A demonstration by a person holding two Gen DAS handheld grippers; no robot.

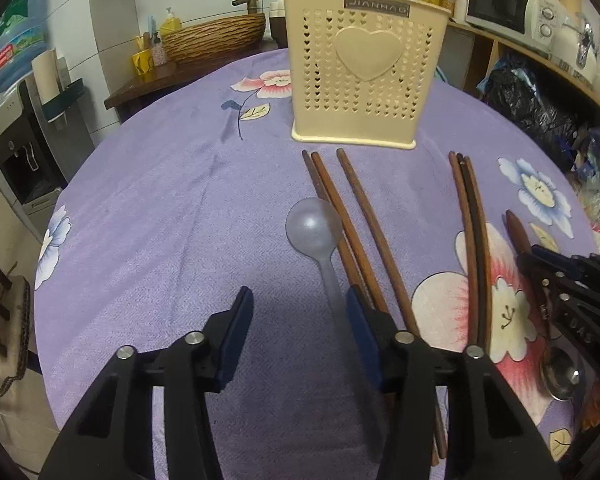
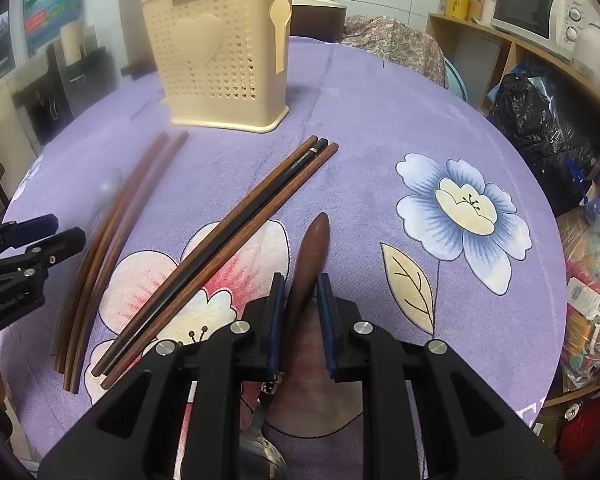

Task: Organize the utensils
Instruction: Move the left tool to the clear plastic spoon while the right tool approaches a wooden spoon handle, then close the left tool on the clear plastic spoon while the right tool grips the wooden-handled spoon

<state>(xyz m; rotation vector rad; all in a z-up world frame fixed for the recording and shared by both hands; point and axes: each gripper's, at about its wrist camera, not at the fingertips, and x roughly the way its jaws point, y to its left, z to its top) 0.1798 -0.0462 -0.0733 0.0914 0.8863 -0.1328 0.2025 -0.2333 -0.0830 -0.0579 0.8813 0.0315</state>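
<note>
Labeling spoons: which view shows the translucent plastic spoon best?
Left wrist. The translucent plastic spoon lies near centre, bowl sharp, handle running down between the open left claw fingers, beside the brown chopsticks. The right wrist view only catches a blurred bowl at far left, behind those chopsticks.

Matt woven cloth (image 1: 160, 200); perforated cream plastic holder (image 1: 364, 76) ahead; smooth wooden chopsticks (image 1: 364, 232) — frosted plastic spoon (image 1: 316, 228) between matt black fingers (image 1: 236, 320).

Utensils on the round table

The cream plastic holder (image 1: 364, 76) stands near the far edge; brown wooden chopsticks (image 1: 356, 232) lie before it.
</note>
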